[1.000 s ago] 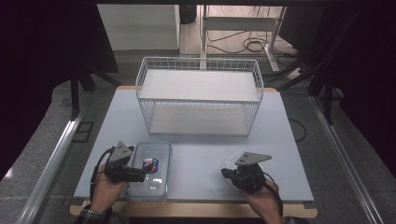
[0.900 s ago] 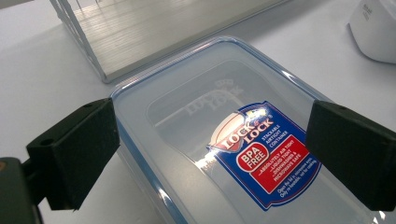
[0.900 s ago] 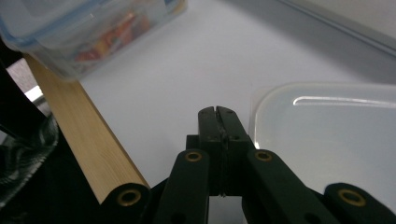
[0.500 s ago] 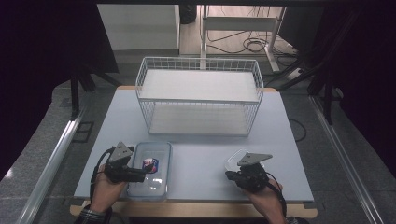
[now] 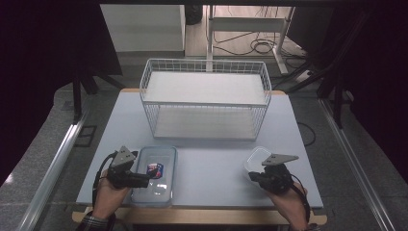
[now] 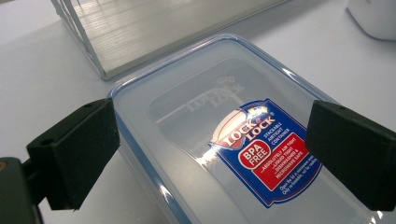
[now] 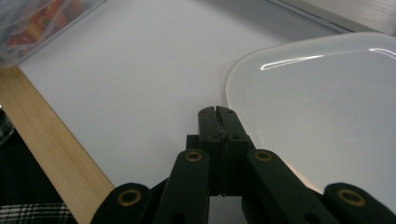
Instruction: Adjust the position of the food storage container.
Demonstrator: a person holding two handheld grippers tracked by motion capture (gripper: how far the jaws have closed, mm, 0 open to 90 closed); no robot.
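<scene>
A clear rectangular plastic storage box with a blue-rimmed lid and a red-and-blue label [image 5: 155, 180] lies at the near left of the pale worktop [image 5: 211, 159]. The left tool [image 5: 144, 181] hangs over it, jaws spread wide to either side of the lid and not touching it. At the near right, a translucent white rounded plastic lid [image 5: 255, 158] rests flat beside the right tool [image 5: 252, 177], whose jaws are pressed together with nothing between them. A white wire basket with a flat shelf [image 5: 206, 98] stands behind both, well apart.

The left gripper view makes the label's print [image 6: 261, 149] legible. The right gripper view shows the closed tips [image 7: 218, 114] at the lid's edge [image 7: 299, 121] and the worktop's wooden front strip [image 7: 51, 149].
</scene>
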